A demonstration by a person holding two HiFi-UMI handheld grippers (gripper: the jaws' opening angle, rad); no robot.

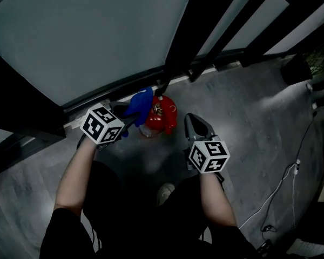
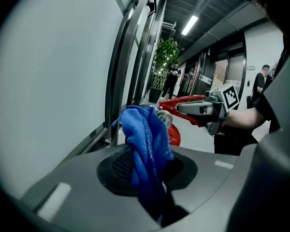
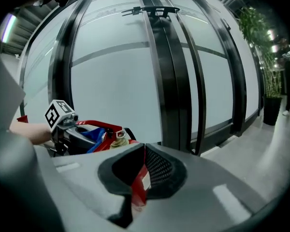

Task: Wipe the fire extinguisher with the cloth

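Note:
A red fire extinguisher [image 1: 162, 117] stands on the grey floor at the foot of a glass wall. My left gripper [image 1: 134, 115] is shut on a blue cloth [image 1: 141, 103], which rests against the extinguisher's top left side. In the left gripper view the cloth [image 2: 146, 140] bunches up between the jaws, with the red handle [image 2: 184, 102] and gauge just behind it. My right gripper [image 1: 189, 120] is beside the extinguisher's right side, jaws shut tip to tip. In the right gripper view the red body [image 3: 137, 186] shows through the slit under the tips of the right gripper [image 3: 143, 150].
A glass wall [image 1: 92, 36] with dark frames [image 1: 183, 42] runs along the back. A white cable [image 1: 283, 185] lies on the floor at right. My shoe [image 1: 164, 192] is below the extinguisher. A potted plant [image 2: 166, 57] and people stand down the corridor.

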